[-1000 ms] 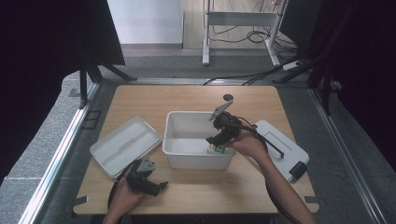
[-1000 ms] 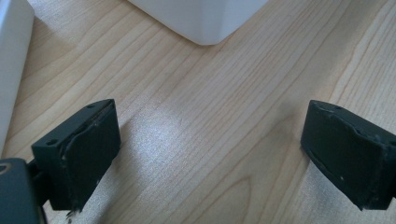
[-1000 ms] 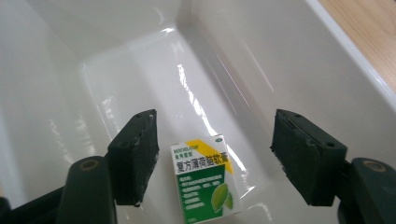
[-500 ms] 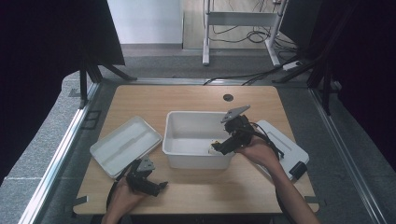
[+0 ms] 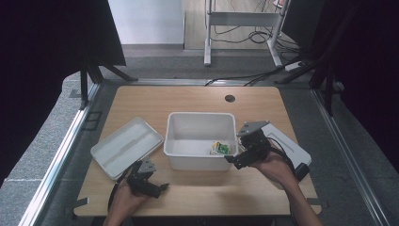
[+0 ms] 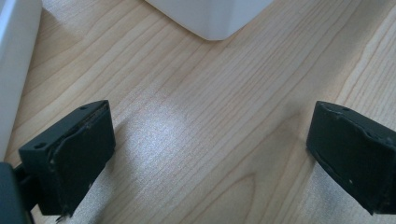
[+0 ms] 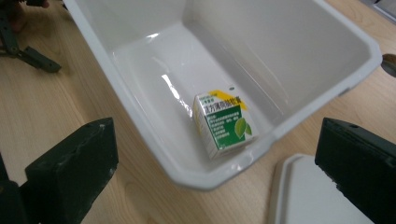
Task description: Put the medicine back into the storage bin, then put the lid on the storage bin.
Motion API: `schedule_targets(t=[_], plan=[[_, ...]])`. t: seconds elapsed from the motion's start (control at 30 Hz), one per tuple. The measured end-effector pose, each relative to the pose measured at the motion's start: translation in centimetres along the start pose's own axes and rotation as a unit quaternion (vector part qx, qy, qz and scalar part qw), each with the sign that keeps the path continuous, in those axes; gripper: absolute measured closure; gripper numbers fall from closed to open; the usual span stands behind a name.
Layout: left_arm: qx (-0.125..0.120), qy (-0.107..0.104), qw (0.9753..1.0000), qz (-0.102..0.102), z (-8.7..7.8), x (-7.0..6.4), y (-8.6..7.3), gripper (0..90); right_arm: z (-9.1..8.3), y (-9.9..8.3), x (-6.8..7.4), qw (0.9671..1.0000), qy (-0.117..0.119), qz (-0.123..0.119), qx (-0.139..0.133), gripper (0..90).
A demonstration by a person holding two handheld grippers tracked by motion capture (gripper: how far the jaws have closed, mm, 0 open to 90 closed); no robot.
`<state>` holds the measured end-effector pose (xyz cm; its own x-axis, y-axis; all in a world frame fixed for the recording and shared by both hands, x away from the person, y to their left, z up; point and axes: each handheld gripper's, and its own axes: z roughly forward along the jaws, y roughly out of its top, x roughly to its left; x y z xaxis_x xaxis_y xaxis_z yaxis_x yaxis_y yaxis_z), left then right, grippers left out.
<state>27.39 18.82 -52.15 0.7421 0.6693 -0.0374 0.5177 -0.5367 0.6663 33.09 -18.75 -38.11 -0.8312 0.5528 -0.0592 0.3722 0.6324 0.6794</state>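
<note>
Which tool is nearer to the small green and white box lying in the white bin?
The right. The right tool sits just outside the bin, beside the corner holding the box. The left tool rests on the table in front of the bin's opposite corner.

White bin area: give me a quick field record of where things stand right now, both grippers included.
bin: white bin at mid-table, open top
contents: small green and white box on the bin floor, in a corner
left gripper: left gripper open, low over bare wood near the table's front edge
right gripper: right gripper open, holding nothing, just outside the bin's right front corner
lid: white lid left of the bin
other: flat white device right of the bin
</note>
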Motion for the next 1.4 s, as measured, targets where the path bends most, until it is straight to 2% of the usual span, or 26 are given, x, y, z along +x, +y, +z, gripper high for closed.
schedule_targets(t=[0.37,0.7,0.97,1.07,1.1,1.4], plan=[[0.0,0.001,1.0,-0.001,0.0,0.0,0.0,1.1,0.4,-4.3,0.8,0.9992,-0.026,0.026,-0.015,0.0],[-0.001,0.002,1.0,-0.001,0.0,0.0,0.0,1.3,3.6,-8.7,1.2,0.9979,-0.03,0.057,-0.009,0.0],[-0.001,0.001,1.0,0.001,0.0,0.0,0.0,1.2,6.2,-12.0,1.7,0.9966,-0.017,0.08,-0.003,0.0],[-0.002,-0.004,1.0,0.004,-0.1,0.0,0.0,1.8,6.8,-12.5,2.0,0.9965,-0.018,0.081,0.002,0.0],[0.002,-0.005,1.0,0.005,-0.2,0.1,0.0,2.1,6.9,-12.6,2.1,0.9969,-0.023,0.075,-0.001,0.0],[0.004,0.006,0.9999,0.008,-1.5,1.0,0.4,3.3,7.0,-12.7,2.2,0.9969,-0.026,0.073,-0.006,0.0]])
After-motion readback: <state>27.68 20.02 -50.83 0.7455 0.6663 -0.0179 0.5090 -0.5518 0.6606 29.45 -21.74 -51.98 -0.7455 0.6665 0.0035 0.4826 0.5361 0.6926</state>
